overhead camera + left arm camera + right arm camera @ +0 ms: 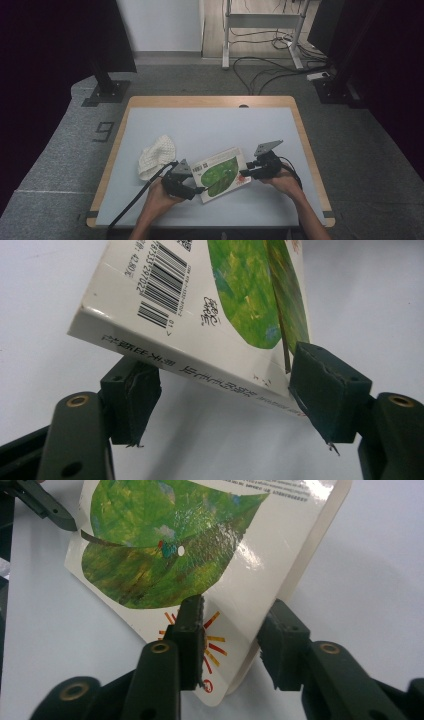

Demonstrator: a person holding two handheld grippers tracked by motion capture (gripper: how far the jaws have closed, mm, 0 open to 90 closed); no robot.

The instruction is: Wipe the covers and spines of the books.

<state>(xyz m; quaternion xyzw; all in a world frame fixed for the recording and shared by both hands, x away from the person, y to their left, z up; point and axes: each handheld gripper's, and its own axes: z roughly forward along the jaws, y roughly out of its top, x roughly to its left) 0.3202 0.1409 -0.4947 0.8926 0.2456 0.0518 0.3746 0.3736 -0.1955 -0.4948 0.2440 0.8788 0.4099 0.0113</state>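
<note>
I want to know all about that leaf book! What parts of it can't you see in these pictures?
- Book, high view: the cover print is too small to read.
- Left gripper view: the top edge cuts off the barcode and leaf; the underside faces away.
- Right gripper view: the right gripper has a jaw over part of the red sun.
- White cloth, high view: too small to tell what it is.

Count on the bench [150, 210] — 1 book [220, 172] with a green leaf cover, 1 white knitted cloth [157, 155], looks like a single bunched piece. 2 handheld grippers — left gripper [200, 190], right gripper [243, 174] — each with 2 black jaws. 2 hands.
</note>
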